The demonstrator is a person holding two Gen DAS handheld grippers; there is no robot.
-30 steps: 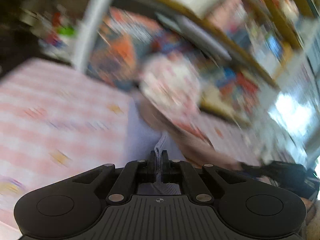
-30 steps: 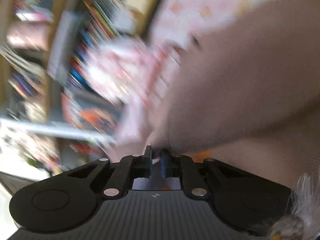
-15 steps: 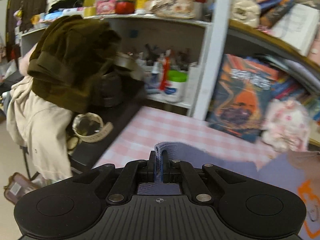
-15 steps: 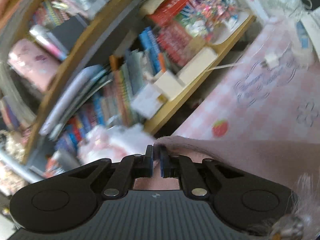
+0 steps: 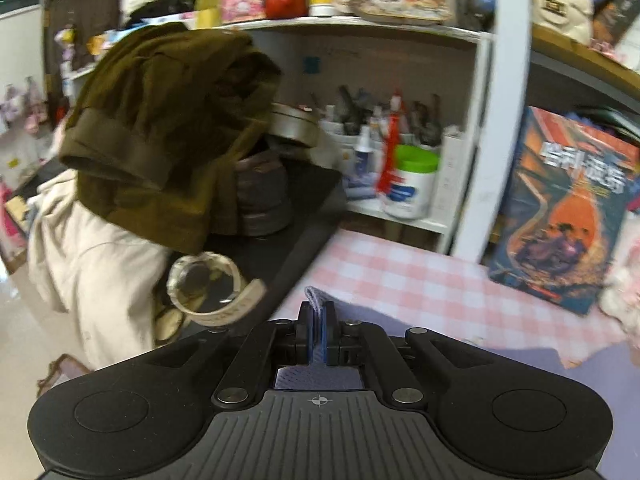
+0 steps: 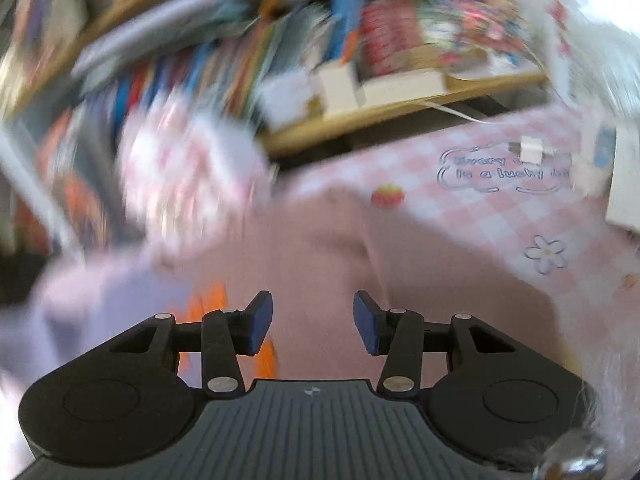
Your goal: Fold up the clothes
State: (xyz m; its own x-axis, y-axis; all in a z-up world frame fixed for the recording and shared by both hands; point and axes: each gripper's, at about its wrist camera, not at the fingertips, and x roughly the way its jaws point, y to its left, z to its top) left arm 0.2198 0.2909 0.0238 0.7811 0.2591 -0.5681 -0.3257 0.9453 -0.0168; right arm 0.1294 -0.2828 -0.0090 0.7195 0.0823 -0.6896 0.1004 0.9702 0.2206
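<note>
A lavender garment point(image 5: 472, 340) lies on the pink checked tablecloth point(image 5: 400, 272). My left gripper point(image 5: 318, 330) is shut on a folded corner of it, which pokes up between the blue pads. In the right wrist view the same garment point(image 6: 100, 292) shows a lavender side with an orange print point(image 6: 208, 300) and a pinkish side point(image 6: 360, 248), spread flat on the cloth. My right gripper point(image 6: 313, 322) hangs just over that pinkish part, jaws wide apart and nothing between them. This view is blurred by motion.
A white shelf post point(image 5: 496, 120) and shelves with bottles stand behind the table. A big book point(image 5: 560, 216) leans at the back right. Left of the table, a dark brown garment point(image 5: 168, 140) hangs over a cream one point(image 5: 80, 272). A wooden bookshelf point(image 6: 380, 104) borders the tablecloth point(image 6: 500, 200).
My right gripper has let go of the garment edge and opened; that edge now lies flat. The left gripper keeps its hold and has barely shifted in the last half second.
</note>
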